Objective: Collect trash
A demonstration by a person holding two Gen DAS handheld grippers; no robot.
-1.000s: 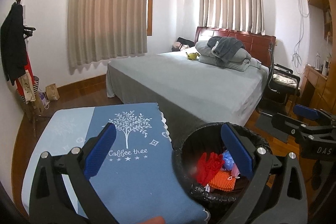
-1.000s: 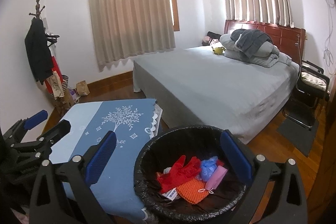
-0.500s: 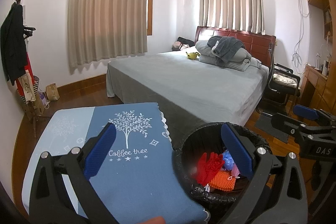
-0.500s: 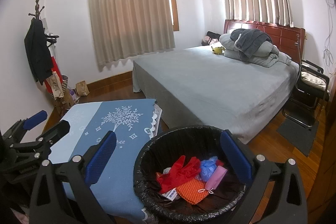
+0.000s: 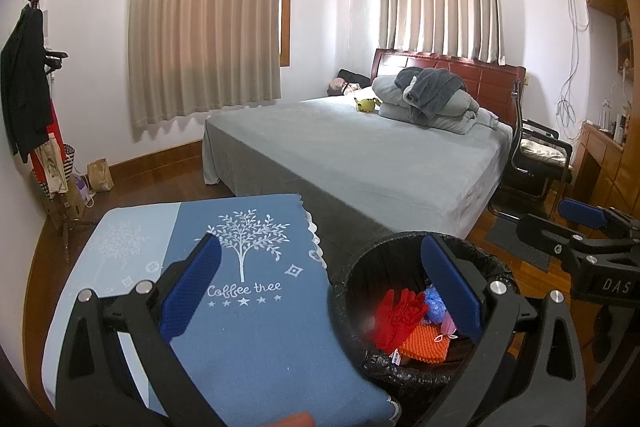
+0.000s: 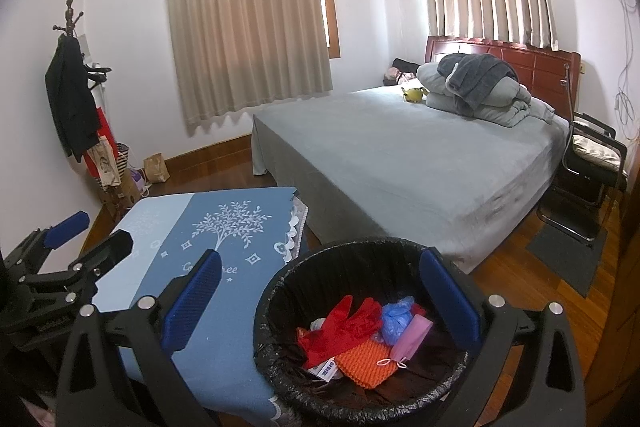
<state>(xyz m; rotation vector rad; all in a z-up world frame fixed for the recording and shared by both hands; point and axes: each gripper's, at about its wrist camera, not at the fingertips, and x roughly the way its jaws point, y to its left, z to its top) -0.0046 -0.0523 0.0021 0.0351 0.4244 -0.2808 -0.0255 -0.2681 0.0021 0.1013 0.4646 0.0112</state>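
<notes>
Nearest the cameras, the left gripper [image 5: 320, 287] and right gripper [image 6: 324, 291] both gaped wide, holding nothing. Just beyond sat the black-lined bin [image 6: 320, 267] with a red glove [image 6: 344, 327] and orange pad [image 6: 364, 359] inside, beside the blue-clothed table [image 5: 248, 307]. Farther off stood the grey bed [image 6: 400, 155].
</notes>
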